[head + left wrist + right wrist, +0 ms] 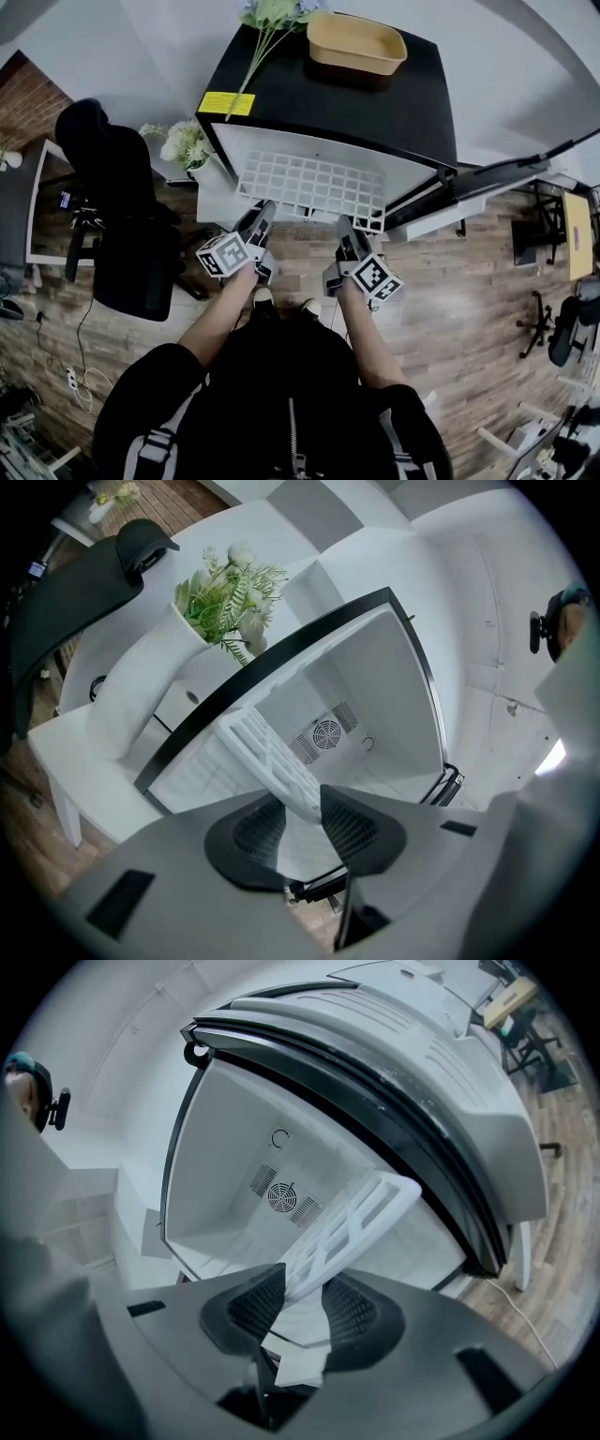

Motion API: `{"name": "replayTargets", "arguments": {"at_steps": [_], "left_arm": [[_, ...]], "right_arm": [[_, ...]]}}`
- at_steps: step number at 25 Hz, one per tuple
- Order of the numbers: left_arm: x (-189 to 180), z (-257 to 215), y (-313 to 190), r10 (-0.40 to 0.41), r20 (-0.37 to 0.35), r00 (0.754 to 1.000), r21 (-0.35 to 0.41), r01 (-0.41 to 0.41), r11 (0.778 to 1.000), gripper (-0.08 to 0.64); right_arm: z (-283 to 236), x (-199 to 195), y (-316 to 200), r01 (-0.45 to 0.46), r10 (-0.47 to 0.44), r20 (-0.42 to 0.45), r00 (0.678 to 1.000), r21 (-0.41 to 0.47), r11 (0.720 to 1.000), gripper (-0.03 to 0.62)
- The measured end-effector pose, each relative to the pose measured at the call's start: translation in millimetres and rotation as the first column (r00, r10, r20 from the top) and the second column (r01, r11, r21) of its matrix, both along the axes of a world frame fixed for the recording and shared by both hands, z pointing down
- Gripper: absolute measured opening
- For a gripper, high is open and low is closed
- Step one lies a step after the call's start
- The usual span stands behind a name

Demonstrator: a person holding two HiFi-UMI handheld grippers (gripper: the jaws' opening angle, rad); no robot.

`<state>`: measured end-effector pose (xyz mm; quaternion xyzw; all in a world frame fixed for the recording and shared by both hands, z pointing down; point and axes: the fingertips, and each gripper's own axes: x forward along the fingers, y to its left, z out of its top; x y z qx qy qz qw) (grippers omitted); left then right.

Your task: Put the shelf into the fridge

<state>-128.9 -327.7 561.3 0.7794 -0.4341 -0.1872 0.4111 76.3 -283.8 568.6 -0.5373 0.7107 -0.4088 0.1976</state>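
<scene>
The white grid shelf (314,187) lies level across the open front of the black fridge (375,98), its far part inside the white cavity. My left gripper (256,228) is shut on the shelf's near left edge, and my right gripper (346,232) is shut on its near right edge. In the left gripper view the shelf (274,759) runs from between the dark pads (258,832) toward the fridge's back wall with its round fan vent (326,733). In the right gripper view the shelf (354,1218) slants up and right from between the pads (349,1312).
The fridge door (487,178) stands open to the right. A tan tray (356,42) and a flower stem (267,28) lie on the fridge top. A white vase of flowers (186,145) and a black office chair (122,216) stand to the left.
</scene>
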Motion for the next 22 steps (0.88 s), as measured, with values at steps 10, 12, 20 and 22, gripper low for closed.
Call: {"name": "replayTargets", "arguments": {"at_steps": [10,12,20,22], "left_arm": [[1,3,-11,-0.007,0.002,1.000,-0.012,0.007,1.000,0.127],[3,2,-16,-0.008,-0.004,1.000,-0.007,0.008,1.000,0.127],[3,5,-33,-0.019,0.009,1.000,-0.014,0.019,1.000,0.127],[5,4,-36,-0.014,0.001,1.000,-0.014,0.014,1.000,0.127]], "right_arm": [[3,3,-10,-0.010,0.010,-0.001,1.000,-0.015,1.000,0.121],[3,4,-15,-0.016,0.016,-0.001,1.000,-0.018,1.000,0.121],[0,8,-31,-0.027,0.027,0.003,1.000,-0.022,0.999,0.121],[0,7,-36,-0.025,0.025,0.006,1.000,-0.015,1.000,0.121]]}}
